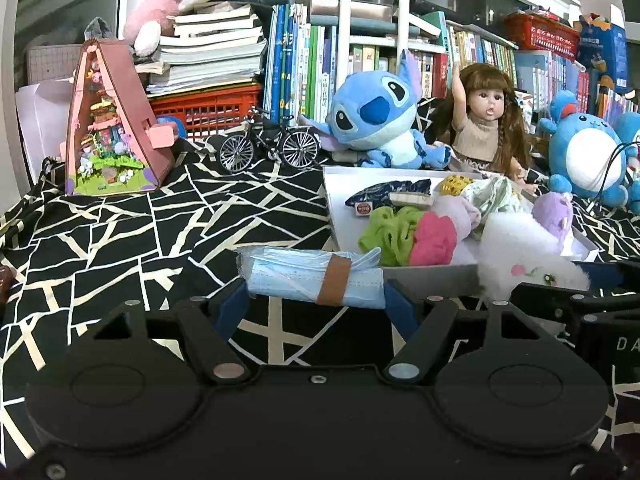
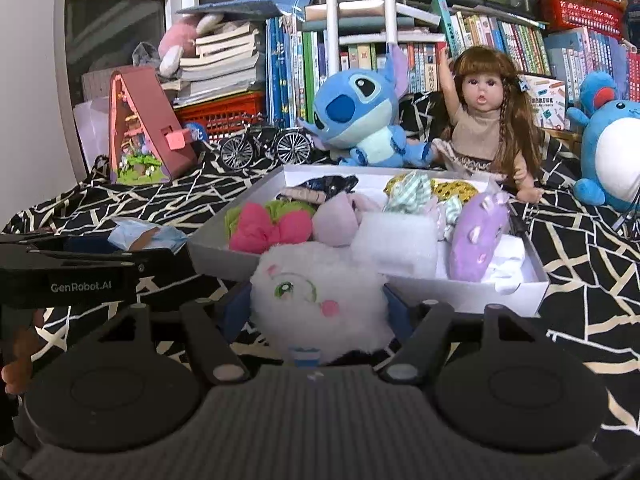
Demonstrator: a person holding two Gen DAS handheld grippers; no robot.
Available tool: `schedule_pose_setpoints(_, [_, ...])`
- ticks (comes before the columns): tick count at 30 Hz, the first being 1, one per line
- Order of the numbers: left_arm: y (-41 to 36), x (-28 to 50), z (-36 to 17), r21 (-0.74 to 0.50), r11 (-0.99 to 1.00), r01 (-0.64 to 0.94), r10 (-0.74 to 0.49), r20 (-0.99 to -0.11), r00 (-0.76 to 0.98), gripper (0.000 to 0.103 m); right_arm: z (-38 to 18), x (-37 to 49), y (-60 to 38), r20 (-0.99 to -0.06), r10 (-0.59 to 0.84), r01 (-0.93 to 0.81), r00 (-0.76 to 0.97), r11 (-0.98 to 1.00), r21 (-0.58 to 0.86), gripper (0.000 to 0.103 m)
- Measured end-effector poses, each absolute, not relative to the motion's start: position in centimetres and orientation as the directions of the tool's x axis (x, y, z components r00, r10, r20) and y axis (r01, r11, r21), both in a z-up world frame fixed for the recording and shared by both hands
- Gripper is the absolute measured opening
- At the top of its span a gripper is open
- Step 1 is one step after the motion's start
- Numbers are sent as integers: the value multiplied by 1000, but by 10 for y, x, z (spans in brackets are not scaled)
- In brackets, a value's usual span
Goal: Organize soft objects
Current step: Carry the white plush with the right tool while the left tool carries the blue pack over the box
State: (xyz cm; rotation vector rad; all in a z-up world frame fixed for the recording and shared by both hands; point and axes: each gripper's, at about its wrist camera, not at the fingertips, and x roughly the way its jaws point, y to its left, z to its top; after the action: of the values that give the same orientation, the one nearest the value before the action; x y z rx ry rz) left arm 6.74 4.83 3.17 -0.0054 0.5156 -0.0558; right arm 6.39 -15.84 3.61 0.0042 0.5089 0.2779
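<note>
My left gripper (image 1: pixel 316 294) is shut on a plastic-wrapped pack of blue face masks (image 1: pixel 304 278) bound with brown tape, held just above the black-and-white cloth, left of the box. In the right wrist view that pack (image 2: pixel 148 236) shows beyond the left gripper (image 2: pixel 130 243). My right gripper (image 2: pixel 318 306) is shut on a fluffy white plush face (image 2: pixel 316 288), right in front of the near wall of a white open box (image 2: pixel 460 298). The box holds a pink scrunchie (image 2: pixel 272 228), a green one (image 1: pixel 386 234), a purple plush (image 2: pixel 478 232), white cloth and other soft pieces.
Behind the box sit a blue Stitch plush (image 2: pixel 360 120), a long-haired doll (image 2: pixel 484 120) and a round blue plush (image 2: pixel 612 148). A model bicycle (image 1: pixel 270 146) and a pink triangular model house (image 1: pixel 110 128) stand at the left. Books and a red basket (image 1: pixel 208 110) line the back.
</note>
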Motion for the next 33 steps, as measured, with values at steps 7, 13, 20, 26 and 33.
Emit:
schedule_pose_setpoints(7, [44, 67, 40, -25, 998, 64, -68, -484, 872, 71, 45, 62, -164, -458, 255, -250, 852, 966, 71, 72])
schedule_pose_setpoints(13, [35, 71, 50, -29, 996, 88, -91, -473, 876, 71, 52, 64, -172, -443, 243, -231, 863, 970, 82, 72])
schedule_pose_setpoints(20, [19, 81, 63, -29, 992, 122, -122, -451, 884, 71, 61, 72, -184, -426, 216, -206, 879, 976, 72, 72])
schedule_pose_setpoints(26, [8, 99, 74, -51, 988, 148, -155, -432, 888, 71, 71, 88, -199, -420, 199, -174, 885, 980, 97, 72])
schedule_pose_setpoints(33, [-4, 121, 73, -65, 984, 164, -176, -443, 879, 71, 72, 106, -209, -438, 198, -152, 877, 979, 138, 72])
